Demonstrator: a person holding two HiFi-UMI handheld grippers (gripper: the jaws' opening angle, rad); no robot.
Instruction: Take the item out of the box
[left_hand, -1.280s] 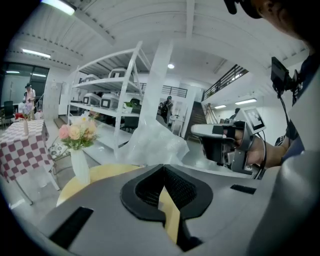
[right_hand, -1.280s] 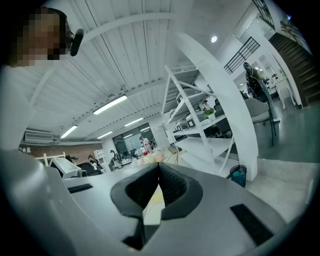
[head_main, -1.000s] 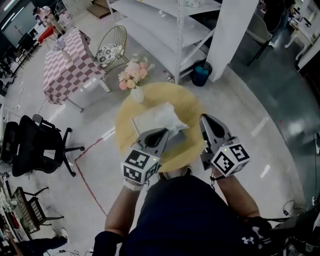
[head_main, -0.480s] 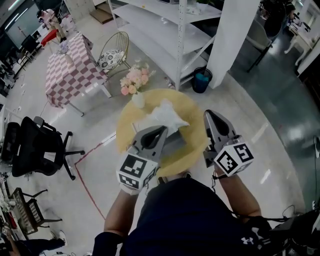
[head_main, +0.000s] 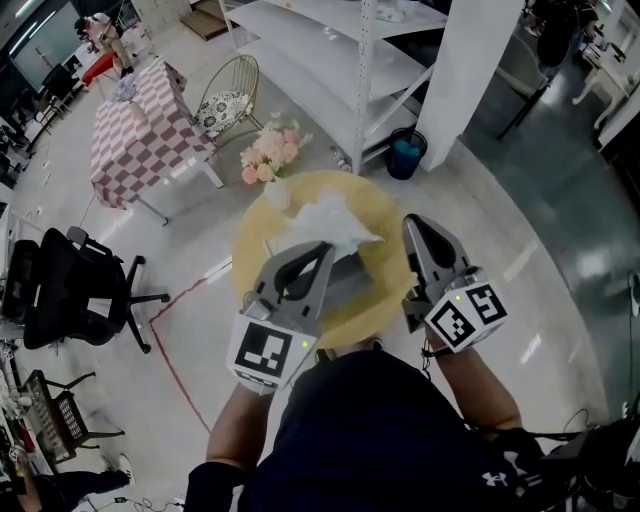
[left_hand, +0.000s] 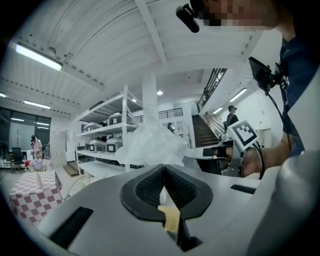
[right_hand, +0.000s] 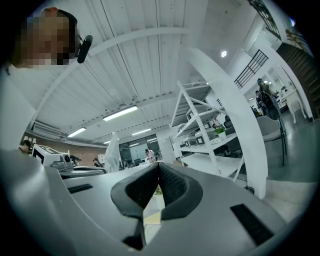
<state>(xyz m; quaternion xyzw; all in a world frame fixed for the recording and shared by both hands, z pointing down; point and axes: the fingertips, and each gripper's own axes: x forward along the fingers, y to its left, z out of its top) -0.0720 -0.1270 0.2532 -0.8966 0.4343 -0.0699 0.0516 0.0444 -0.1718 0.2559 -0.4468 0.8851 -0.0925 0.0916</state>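
Note:
A white plastic-wrapped item (head_main: 327, 217) hangs crumpled above the grey box (head_main: 348, 280) on the round yellow table (head_main: 388, 214). My left gripper (head_main: 322, 250) is shut on the item's near edge, over the box. In the left gripper view the wrapped item (left_hand: 150, 146) billows up just past the closed jaws of the left gripper (left_hand: 163, 167). My right gripper (head_main: 412, 224) hovers to the right of the box with nothing in it. In the right gripper view the right gripper (right_hand: 159, 165) has its jaws pressed together. Its marker cube (left_hand: 243, 134) shows in the left gripper view.
A white vase of pink flowers (head_main: 270, 160) stands at the table's far edge. Beyond are a white shelf rack (head_main: 340, 60), a blue bin (head_main: 404, 150), a gold chair (head_main: 222, 95) and a checkered table (head_main: 135, 125). A black office chair (head_main: 60, 290) sits left.
My left gripper has risen and drawn back slightly with the white item, which has lifted higher above the box. The right gripper has barely moved.

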